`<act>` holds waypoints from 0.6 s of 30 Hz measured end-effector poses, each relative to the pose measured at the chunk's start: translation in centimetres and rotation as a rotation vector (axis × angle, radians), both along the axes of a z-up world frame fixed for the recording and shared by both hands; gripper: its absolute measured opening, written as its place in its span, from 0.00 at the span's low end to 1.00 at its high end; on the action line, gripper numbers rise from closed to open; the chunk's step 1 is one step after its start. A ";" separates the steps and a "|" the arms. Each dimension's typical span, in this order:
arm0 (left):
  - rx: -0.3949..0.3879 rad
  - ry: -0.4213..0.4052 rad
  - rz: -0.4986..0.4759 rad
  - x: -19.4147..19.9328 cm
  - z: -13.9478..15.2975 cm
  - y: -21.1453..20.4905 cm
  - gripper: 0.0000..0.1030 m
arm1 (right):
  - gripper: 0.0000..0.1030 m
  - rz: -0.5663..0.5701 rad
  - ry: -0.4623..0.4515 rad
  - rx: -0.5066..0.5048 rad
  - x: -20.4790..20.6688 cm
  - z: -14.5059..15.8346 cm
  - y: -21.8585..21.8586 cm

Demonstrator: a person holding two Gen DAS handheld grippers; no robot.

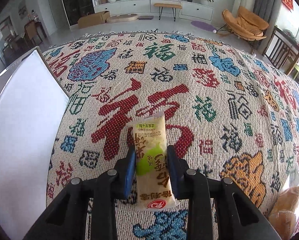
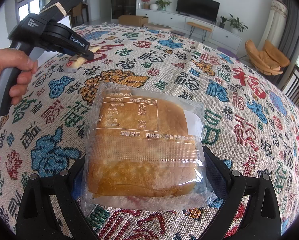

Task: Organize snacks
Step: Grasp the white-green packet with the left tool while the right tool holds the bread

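Two snacks are showing on the woven cloth (image 1: pixel 189 92), one per gripper. Your left gripper (image 1: pixel 151 156) is gripping the one slim snack bar (image 1: pixel 152 160), cream wrapper with a green patch; the blue pads (image 1: pixel 129 172) are pressing on both long sides at about its middle, and the bar is lying flat on the cloth, pointing away from the lens. From the right wrist view, your left hand (image 2: pixel 13 74) is wrapping the grey handle, and the bar's end is sticking out under the tool.

Your right gripper (image 2: pixel 143 156) is clasping the one clear-wrapped bread pack (image 2: pixel 143 138), jaws spread wide and touching its two sides; the printed nutrition table is facing the lens. The pack is sitting on the cloth, well apart from the bar, and its corner is peeking in at the lower right of the left wrist view.

One white box (image 1: pixel 25 120) is standing at the cloth's left edge, near the bar.
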State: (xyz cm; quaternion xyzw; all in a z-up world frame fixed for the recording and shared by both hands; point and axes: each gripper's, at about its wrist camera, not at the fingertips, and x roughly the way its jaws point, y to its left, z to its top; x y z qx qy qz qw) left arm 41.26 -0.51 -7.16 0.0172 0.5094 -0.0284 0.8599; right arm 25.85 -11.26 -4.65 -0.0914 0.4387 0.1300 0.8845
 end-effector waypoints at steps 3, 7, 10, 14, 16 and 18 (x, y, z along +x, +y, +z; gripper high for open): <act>-0.025 0.006 -0.004 -2.7 0.1 0.9 0.29 | 0.96 0.000 0.000 0.000 0.0 0.0 -0.1; -0.044 0.022 -0.006 -7.6 0.4 2.4 0.29 | 0.96 0.000 0.000 0.000 0.0 0.0 0.0; -0.070 0.029 0.005 -11.8 0.7 3.8 0.29 | 0.96 0.000 0.000 0.000 0.0 0.0 0.0; -0.081 0.034 0.003 -17.1 0.6 4.7 0.29 | 0.96 0.000 0.000 0.000 0.0 0.0 -0.1; -0.085 0.035 -0.003 -19.2 0.5 4.7 0.29 | 0.96 0.000 0.000 0.000 0.0 0.0 0.0; -0.087 0.027 -0.012 -20.9 0.5 4.5 0.29 | 0.96 0.000 0.000 0.000 0.0 0.0 0.0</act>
